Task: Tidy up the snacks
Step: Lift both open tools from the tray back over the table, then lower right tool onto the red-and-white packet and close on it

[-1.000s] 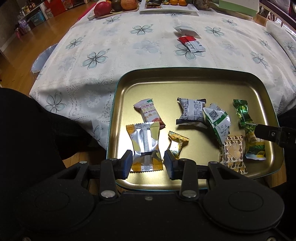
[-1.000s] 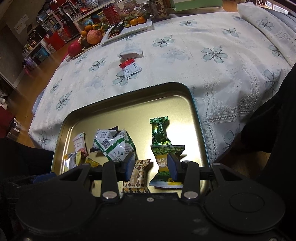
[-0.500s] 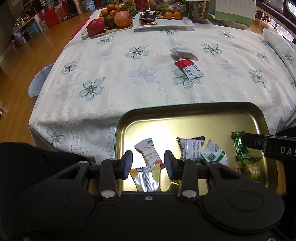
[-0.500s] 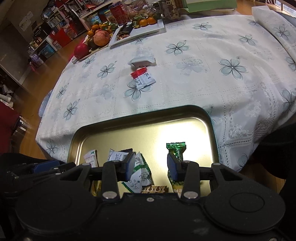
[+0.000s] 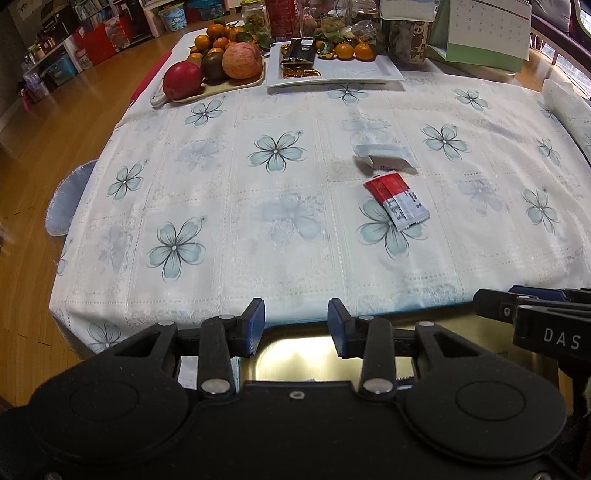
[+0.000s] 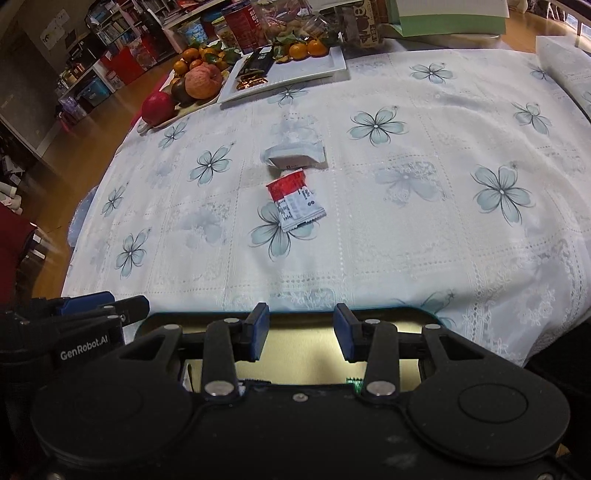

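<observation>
A red-and-white snack packet lies on the flowered tablecloth, with a white packet just behind it; both also show in the right wrist view, the red-and-white one and the white one. The gold tray is at the table's near edge, mostly hidden under both grippers; it shows in the right wrist view too. My left gripper is open and empty above the tray's far rim. My right gripper is open and empty, beside the left.
At the table's far end stand a fruit board with apples and oranges, a white plate with sweets and tangerines, jars and a desk calendar. Wooden floor lies to the left. A folded cloth lies at the right edge.
Both grippers have lifted and tilted up from the tray. The snacks in the tray have dropped out of sight and the far table has come into view.
</observation>
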A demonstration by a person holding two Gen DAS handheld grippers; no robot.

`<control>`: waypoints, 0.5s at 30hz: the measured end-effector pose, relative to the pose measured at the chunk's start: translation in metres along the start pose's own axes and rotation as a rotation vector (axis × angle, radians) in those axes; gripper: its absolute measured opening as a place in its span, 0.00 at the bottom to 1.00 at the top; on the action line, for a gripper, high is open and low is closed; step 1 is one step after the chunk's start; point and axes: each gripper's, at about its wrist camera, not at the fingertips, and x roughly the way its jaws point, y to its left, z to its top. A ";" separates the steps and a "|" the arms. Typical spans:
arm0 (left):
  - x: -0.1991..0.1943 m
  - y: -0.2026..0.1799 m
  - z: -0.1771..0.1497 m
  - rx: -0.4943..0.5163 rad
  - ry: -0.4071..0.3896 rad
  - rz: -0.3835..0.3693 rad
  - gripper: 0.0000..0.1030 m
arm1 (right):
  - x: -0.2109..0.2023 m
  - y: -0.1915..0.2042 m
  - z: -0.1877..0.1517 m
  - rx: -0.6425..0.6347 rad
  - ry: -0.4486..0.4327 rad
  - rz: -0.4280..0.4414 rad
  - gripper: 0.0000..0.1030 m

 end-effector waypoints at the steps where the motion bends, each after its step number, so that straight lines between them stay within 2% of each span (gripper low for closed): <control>1: 0.004 0.001 0.006 -0.005 0.003 -0.006 0.45 | 0.004 0.000 0.006 0.002 0.003 0.000 0.41; 5: 0.018 0.004 0.030 -0.016 0.011 -0.019 0.45 | 0.021 0.002 0.033 0.009 0.011 -0.003 0.41; 15: 0.050 0.007 0.079 0.004 0.011 0.016 0.45 | 0.067 0.006 0.090 -0.005 0.028 -0.021 0.41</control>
